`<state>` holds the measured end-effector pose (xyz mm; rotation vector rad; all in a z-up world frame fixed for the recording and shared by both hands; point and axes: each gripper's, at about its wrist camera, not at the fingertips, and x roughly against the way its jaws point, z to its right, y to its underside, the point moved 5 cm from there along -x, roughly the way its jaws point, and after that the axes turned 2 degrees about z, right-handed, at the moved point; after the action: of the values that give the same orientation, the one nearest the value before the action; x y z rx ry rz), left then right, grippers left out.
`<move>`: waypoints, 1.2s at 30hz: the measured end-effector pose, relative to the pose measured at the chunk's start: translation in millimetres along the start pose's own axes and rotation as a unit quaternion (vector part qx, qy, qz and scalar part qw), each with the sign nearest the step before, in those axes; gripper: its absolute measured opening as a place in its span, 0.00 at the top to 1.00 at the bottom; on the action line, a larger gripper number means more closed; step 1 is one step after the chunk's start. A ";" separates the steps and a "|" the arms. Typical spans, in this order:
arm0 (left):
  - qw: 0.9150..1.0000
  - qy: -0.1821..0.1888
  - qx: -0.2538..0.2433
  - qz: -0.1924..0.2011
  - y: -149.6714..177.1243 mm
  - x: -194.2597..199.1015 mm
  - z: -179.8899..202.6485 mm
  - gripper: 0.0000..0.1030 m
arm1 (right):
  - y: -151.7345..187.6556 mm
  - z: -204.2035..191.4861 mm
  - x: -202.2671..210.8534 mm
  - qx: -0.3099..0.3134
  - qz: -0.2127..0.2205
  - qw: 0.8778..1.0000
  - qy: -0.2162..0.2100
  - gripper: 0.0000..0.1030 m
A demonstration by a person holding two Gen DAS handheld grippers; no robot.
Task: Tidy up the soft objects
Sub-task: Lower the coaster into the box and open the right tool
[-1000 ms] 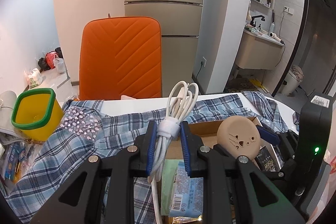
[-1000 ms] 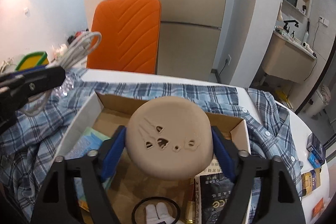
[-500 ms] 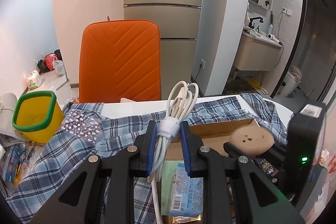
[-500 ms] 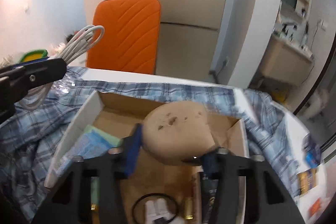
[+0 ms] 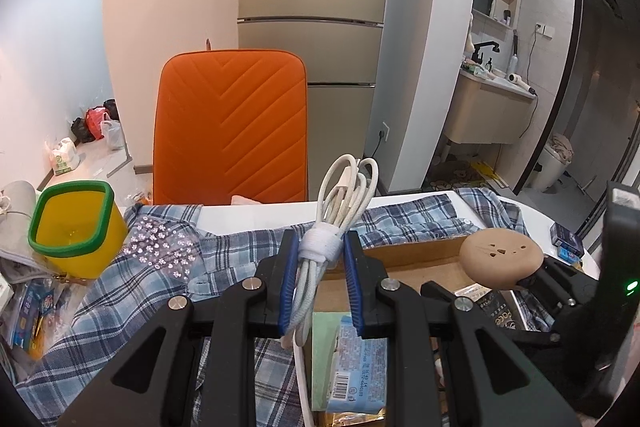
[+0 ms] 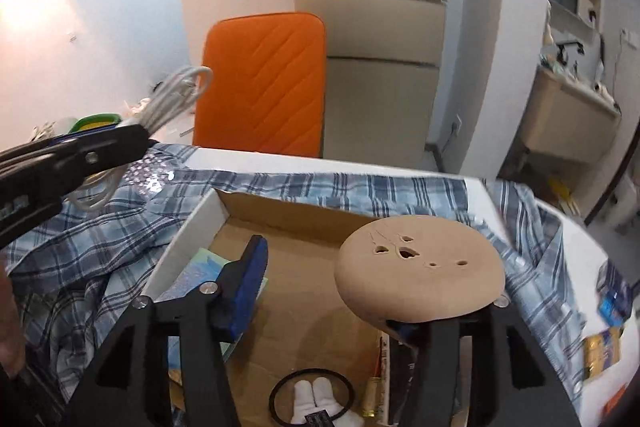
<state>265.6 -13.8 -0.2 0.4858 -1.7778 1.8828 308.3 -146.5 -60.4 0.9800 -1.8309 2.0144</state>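
Observation:
My left gripper (image 5: 320,247) is shut on a coiled white cable (image 5: 348,187) bound with a white strap, held above a blue plaid shirt (image 5: 140,299). It also shows at the left of the right wrist view as the left gripper (image 6: 80,155) with the cable (image 6: 176,95). My right gripper (image 6: 320,291) hangs over an open cardboard box (image 6: 280,211), its jaws opening. A round tan squishy toy (image 6: 420,267) with a cat face lies tipped on the right finger. The left blue pad (image 6: 248,283) stands apart from it.
The box holds a blue-green packet (image 5: 356,367), a black ring around a white item (image 6: 312,395) and a dark packet. A yellow container with a green rim (image 5: 72,227) sits at the left. An orange chair (image 5: 232,131) stands behind the table. Small boxes (image 6: 604,347) lie at the right edge.
The right jaws squeezed the tan toy, then parted. The toy slid to the right and tipped flat onto the right finger. The left gripper and cable kept still.

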 end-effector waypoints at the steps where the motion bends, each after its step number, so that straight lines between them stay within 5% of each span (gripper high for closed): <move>1: 1.000 0.003 0.000 0.000 -0.5 0.8 -0.1 0.81 | -1.1 -0.4 4.8 -0.002 0.004 1.000 -0.023 0.39; 3: 1.000 0.006 0.002 -0.001 0.1 1.8 -0.7 0.81 | -3.7 -1.4 10.8 0.001 -0.002 0.998 -0.066 0.39; 12: 0.999 0.047 -0.015 -0.018 5.3 1.2 22.8 0.81 | 6.5 -4.7 26.8 0.047 -0.007 0.993 -0.111 0.38; 21: 0.994 0.078 -0.036 -0.071 27.0 -21.0 48.1 0.78 | 18.1 4.9 13.6 0.031 -0.039 0.993 -0.108 0.38; 23: 0.992 0.080 -0.028 -0.088 32.7 -29.4 48.9 0.57 | 21.4 7.3 9.6 0.031 -0.048 0.992 -0.115 0.38; 24: 0.992 0.082 -0.023 -0.095 34.2 -32.2 48.6 0.24 | 23.1 8.2 7.9 0.032 -0.054 0.991 -0.121 0.38; 25: 0.992 0.082 -0.019 -0.089 33.8 -31.4 47.8 0.12 | 25.3 9.9 5.9 0.032 -0.061 0.989 -0.128 0.38; 31: 0.991 0.106 -0.021 -0.077 28.9 -20.9 50.3 0.12 | 28.8 6.9 11.7 0.053 -0.055 0.983 -0.165 0.38; 36: 0.971 0.184 0.054 -0.141 35.5 -29.4 47.8 0.16 | 28.6 -7.3 24.4 0.085 -0.025 0.979 -0.183 0.38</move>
<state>265.0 -65.3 -42.0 0.3755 -1.2998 1.7402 271.0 -150.7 -67.5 1.5186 -1.7963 2.0964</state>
